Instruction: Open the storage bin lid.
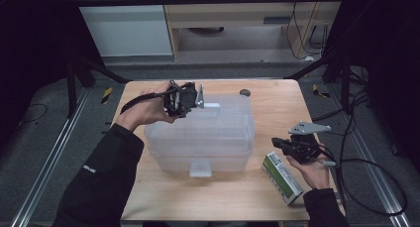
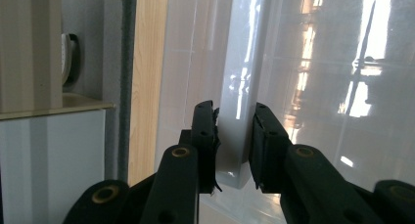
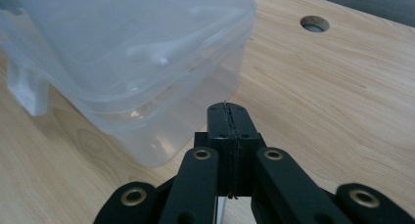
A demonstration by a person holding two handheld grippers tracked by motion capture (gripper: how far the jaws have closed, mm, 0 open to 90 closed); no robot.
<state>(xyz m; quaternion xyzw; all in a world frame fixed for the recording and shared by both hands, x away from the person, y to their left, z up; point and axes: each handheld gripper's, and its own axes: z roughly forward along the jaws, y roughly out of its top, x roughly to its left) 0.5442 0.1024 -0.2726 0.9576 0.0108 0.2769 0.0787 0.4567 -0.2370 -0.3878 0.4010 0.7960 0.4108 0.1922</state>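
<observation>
The clear plastic storage box (image 1: pixel 200 133) sits in the middle of the wooden table (image 1: pixel 228 197), lid on, and the action is at its far latch (image 1: pixel 212 106), the white tab on the box's far edge. The left gripper (image 1: pixel 190 99) has that tab between its jaws, set narrow, the pads (image 2: pixel 205 131) closing on either side of the white strip in the left gripper view; it looks gripped or very nearly so. To do this well, the grip should stay square on the tab and swing it outward around its hinge, not pull straight up, or the light box could lift with it. The near latch (image 1: pixel 200 169), on the box's front edge, looks clipped down, so that one probably comes next. To the right of the box, the right gripper (image 1: pixel 277 143) hangs with its jaws pressed fully together and nothing between them, free to steady the lid. A green-and-white carton (image 1: pixel 282 177) lies just beside the box's right front corner. Through the cloudy walls nothing shows inside, though the contents can't be told for sure.
</observation>
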